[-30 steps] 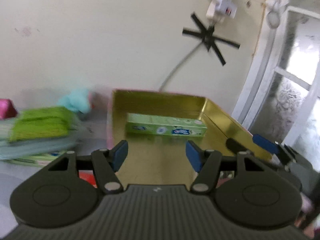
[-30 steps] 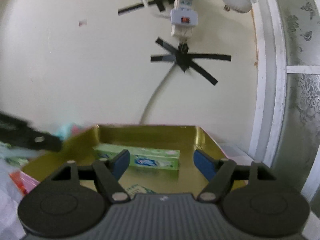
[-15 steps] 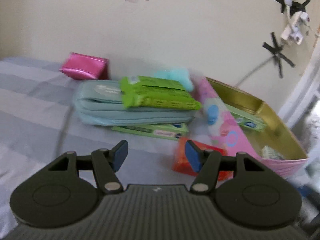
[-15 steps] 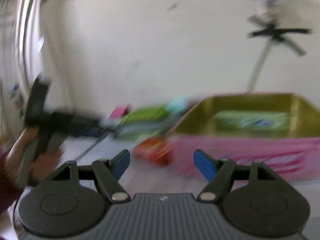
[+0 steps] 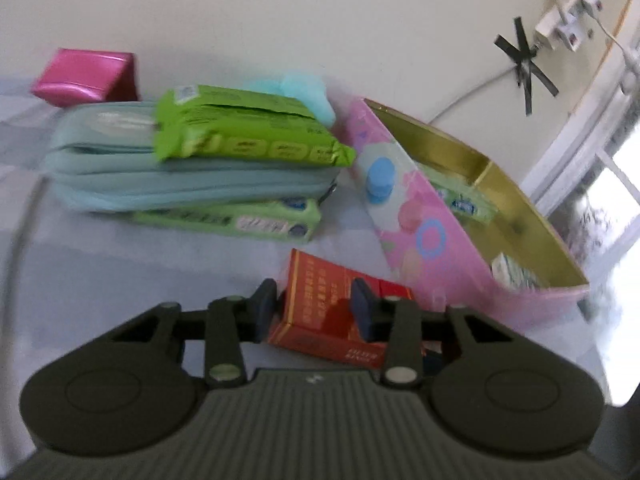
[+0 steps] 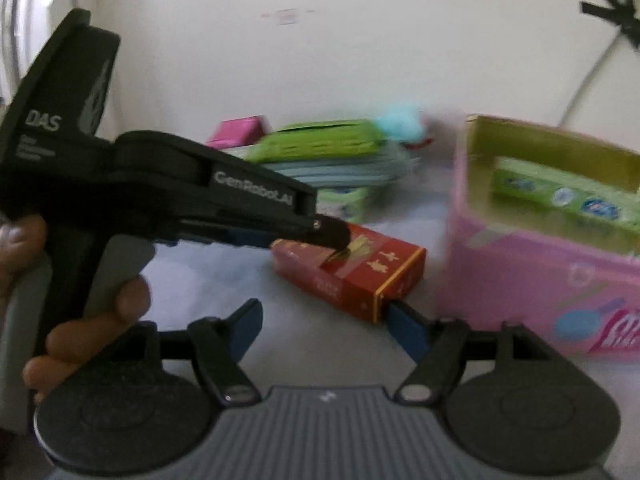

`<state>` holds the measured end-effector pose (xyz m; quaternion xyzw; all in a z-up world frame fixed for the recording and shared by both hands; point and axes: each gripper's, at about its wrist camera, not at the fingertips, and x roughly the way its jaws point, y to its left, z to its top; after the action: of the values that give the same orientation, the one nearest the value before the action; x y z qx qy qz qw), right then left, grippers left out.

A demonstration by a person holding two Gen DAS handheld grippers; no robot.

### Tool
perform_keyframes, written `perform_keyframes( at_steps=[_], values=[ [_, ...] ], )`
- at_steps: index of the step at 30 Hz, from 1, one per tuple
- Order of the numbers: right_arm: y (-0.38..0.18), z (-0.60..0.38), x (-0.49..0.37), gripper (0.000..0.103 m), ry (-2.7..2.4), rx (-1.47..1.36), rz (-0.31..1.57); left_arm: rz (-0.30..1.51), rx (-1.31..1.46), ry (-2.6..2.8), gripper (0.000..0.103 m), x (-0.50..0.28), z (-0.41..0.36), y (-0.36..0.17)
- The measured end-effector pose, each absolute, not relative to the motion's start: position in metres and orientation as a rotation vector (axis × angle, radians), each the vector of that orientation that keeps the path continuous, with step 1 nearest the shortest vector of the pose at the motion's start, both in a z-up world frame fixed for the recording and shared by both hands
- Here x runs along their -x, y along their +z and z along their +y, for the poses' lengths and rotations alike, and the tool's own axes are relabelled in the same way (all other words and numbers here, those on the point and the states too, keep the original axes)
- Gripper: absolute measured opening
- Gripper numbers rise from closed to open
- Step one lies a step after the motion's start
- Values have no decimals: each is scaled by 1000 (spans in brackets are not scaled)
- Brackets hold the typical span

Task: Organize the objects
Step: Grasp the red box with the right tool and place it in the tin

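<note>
Red and gold, that little carton [image 5: 332, 312] is the thing to watch. It lies flat on the pale grey tabletop [image 5: 120, 272], just in front of the pink box [image 5: 420, 232] with the gold lining. The left gripper [image 5: 316, 312] has its blue pads on either side of the carton's near end, and its jaws are closing. The left pad looks to be right against the carton's edge and the right pad sits over its top face, but it's too blurry to call it a firm pinch.

From the right wrist view you can see that same tool coming in from the left, its tip over the carton's top. The right gripper [image 6: 326, 326] hangs wide open with nothing between its pads; the carton's corner sits just beyond its right finger.

Behind the carton, green packets [image 5: 248, 136] are stacked with a teal pouch [image 5: 192, 184].
</note>
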<state>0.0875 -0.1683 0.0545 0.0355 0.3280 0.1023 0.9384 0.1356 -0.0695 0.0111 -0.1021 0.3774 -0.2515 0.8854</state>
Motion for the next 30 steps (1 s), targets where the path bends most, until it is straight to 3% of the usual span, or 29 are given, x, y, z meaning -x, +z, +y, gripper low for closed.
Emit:
perform_keyframes(
  at_steps=[4,8,14,15,17,18,20,24,30],
  values=[
    [59,-154,-44,72,366,-54,672,812,213,-546,44,-86,-25,8],
    [55,-149,-17,82,398,68,630,810,250,-472,62,-58,11,8],
    [46,-149,-32,85,367,216,642,790,272,-439,62,-69,8,14],
    [44,-149,-39,90,364,230,642,790,260,-454,61,-73,1,12],
    [42,-152,-48,87,392,203,651,818,219,-468,57,-84,-19,2],
    [41,-154,-57,75,420,163,668,796,222,-472,52,-82,-23,1],
    [42,-154,-63,67,402,124,664,830,224,-481,48,-85,-36,5],
    [50,-168,-50,66,366,74,603,753,122,-495,47,-68,-60,34],
    [88,-208,-15,66,223,110,361,615,74,-601,48,-66,-111,87]
  ],
)
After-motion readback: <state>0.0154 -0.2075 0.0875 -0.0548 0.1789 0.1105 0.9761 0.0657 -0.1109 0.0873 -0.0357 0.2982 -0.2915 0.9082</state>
